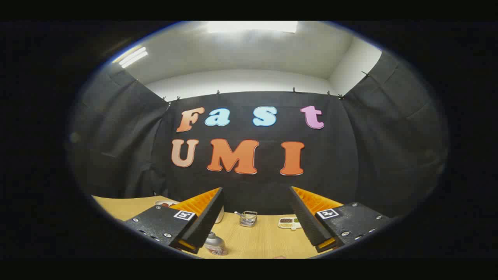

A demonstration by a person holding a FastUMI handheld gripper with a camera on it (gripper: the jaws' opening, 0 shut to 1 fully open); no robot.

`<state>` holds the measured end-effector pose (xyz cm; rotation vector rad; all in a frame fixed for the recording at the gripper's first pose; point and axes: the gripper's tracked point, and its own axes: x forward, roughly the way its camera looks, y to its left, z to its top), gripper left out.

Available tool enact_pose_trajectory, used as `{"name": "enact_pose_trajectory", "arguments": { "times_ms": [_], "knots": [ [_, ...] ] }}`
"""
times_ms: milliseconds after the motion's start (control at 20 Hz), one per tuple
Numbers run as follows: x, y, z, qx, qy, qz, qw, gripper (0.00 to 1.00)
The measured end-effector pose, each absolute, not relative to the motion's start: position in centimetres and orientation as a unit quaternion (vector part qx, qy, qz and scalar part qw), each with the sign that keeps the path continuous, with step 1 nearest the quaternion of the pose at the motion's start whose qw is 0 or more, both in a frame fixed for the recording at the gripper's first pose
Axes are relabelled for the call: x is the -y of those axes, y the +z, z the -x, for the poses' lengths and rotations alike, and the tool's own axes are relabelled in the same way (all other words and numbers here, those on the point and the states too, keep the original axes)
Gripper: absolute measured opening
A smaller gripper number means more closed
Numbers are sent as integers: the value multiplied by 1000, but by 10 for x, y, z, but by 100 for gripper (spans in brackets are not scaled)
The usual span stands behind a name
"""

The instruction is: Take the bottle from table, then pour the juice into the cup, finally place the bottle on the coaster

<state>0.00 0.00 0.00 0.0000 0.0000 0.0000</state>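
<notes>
My gripper (256, 191) is held high over the wooden table (264, 241), its fingers wide apart with nothing between them. A small bottle (215, 245) with a silvery cap stands on the table low down, just inside the left finger (206, 212). Farther off, between the two fingers, stands a clear glass cup (248, 218) with something thin leaning out of it. A flat pale patterned piece (289, 223), perhaps the coaster, lies right of the cup, close to the right finger (307, 214).
A white object (220, 215) peeks out from behind the left finger. Another pale item with red on it (165, 203) lies at the far left of the table. The black cloth wall closes off the table's far side.
</notes>
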Motion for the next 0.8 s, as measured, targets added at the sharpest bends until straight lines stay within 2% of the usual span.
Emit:
{"name": "enact_pose_trajectory", "arguments": {
  "times_ms": [800],
  "knots": [
    [-19,-6,-2,-9,16,-6,1000,97]
  ]
}}
